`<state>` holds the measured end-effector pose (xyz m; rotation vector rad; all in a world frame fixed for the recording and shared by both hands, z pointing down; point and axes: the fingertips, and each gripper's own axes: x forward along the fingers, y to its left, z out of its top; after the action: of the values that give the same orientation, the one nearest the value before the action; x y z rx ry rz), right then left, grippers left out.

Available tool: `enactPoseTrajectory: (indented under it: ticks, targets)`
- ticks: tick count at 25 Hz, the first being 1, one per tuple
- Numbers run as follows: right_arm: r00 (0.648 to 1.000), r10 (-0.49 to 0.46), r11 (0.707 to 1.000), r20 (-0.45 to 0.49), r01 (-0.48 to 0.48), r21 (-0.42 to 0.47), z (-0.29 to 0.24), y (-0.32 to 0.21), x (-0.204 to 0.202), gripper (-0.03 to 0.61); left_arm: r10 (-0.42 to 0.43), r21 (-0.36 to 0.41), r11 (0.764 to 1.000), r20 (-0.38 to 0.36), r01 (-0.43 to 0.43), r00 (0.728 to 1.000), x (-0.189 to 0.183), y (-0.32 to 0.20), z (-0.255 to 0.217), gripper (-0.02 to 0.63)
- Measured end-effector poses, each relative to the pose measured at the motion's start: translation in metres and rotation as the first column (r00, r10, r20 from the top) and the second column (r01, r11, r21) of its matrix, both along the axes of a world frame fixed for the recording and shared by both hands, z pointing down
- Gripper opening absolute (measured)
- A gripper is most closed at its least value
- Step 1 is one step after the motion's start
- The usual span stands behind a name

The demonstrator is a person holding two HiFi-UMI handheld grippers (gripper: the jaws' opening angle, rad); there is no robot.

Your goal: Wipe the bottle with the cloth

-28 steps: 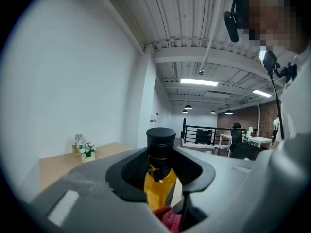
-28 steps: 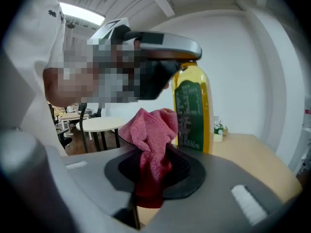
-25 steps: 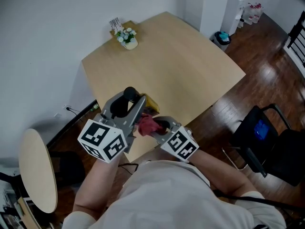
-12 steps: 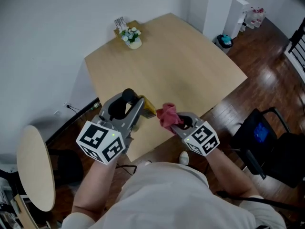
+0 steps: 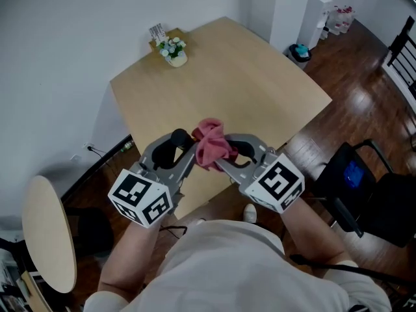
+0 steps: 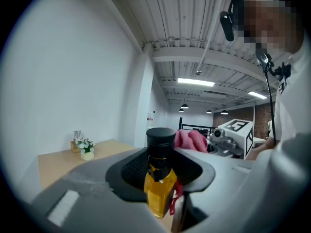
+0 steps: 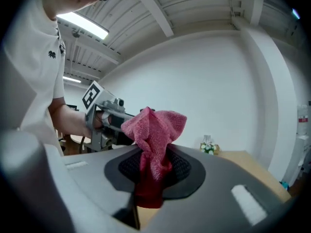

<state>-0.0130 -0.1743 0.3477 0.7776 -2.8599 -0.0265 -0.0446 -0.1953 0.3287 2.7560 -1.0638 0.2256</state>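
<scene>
A yellow bottle [image 6: 159, 181] with a black cap [image 6: 161, 139] stands upright between the jaws of my left gripper [image 6: 160, 171], which is shut on it. My right gripper [image 7: 153, 178] is shut on a bunched red cloth [image 7: 154, 140]. Seen from the head, both grippers are raised over the table's near edge, left gripper [image 5: 188, 149] and right gripper [image 5: 224, 149] tip to tip. There the cloth [image 5: 211, 145] sits between them and hides the bottle. In the left gripper view the cloth [image 6: 190, 140] lies just behind the cap, touching or nearly so.
The light wooden table [image 5: 247, 90] carries a small flower pot [image 5: 173, 51] at its far corner. A round side table [image 5: 49, 229] stands at the left, a black chair [image 5: 364, 187] at the right on dark wood flooring. A bin [image 5: 300, 52] stands by the wall.
My right gripper swung out to the right with the cloth, then came back up against the left gripper. The cloth now sits higher, over the bottle. The left gripper barely moved.
</scene>
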Motion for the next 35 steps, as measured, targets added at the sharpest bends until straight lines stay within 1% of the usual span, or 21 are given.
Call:
enactPoseTrajectory:
  ticks: [3,9,12,17,19,23,25,27,31,35]
  targets:
    - [0.999,0.032,0.996,-0.017,-0.033,-0.082,0.039,-0.002,0.006,0.089,0.001,0.004,1.0,-0.011,-0.001,1.0,0.0,0.0,-0.004,0.156]
    - [0.996,0.014,0.975,-0.089,-0.033,-0.22,0.113,0.007,0.015,0.089,-0.026,0.035,0.999,-0.023,0.027,0.999,-0.003,0.002,-0.02,0.156]
    - [0.993,0.011,0.963,-0.115,-0.041,-0.268,0.138,0.014,0.019,0.089,-0.026,0.043,0.999,-0.023,0.027,0.999,-0.004,0.003,-0.024,0.156]
    - [0.993,0.027,0.953,-0.117,-0.061,-0.298,0.146,0.019,0.031,0.089,-0.027,0.043,0.999,-0.039,0.029,0.999,-0.007,0.005,-0.03,0.156]
    - [0.992,0.01,0.947,-0.126,-0.05,-0.318,0.156,0.026,0.03,0.089,-0.023,0.038,0.999,-0.053,0.025,0.998,-0.003,0.006,-0.031,0.156]
    - [0.989,-0.061,0.945,-0.136,0.014,-0.327,0.17,0.029,-0.006,0.089,0.001,0.022,1.0,-0.083,0.0,0.997,0.001,0.011,-0.038,0.156]
    - [0.991,-0.058,0.945,-0.123,0.015,-0.326,0.167,0.022,-0.02,0.089,0.017,0.018,1.0,-0.081,-0.015,0.997,0.003,0.012,-0.039,0.156]
    - [0.993,-0.045,0.948,-0.109,0.008,-0.32,0.162,0.019,-0.024,0.089,0.028,0.012,1.0,-0.069,-0.027,0.997,0.007,0.014,-0.035,0.156]
    - [0.99,-0.028,0.957,-0.135,-0.013,-0.288,0.159,0.022,-0.009,0.089,0.024,-0.001,1.0,-0.056,-0.024,0.998,0.007,0.018,-0.028,0.156]
    - [0.986,0.037,0.954,-0.165,-0.084,-0.288,0.161,0.016,0.02,0.089,0.029,-0.014,0.999,-0.041,-0.029,0.999,0.006,0.012,-0.019,0.156]
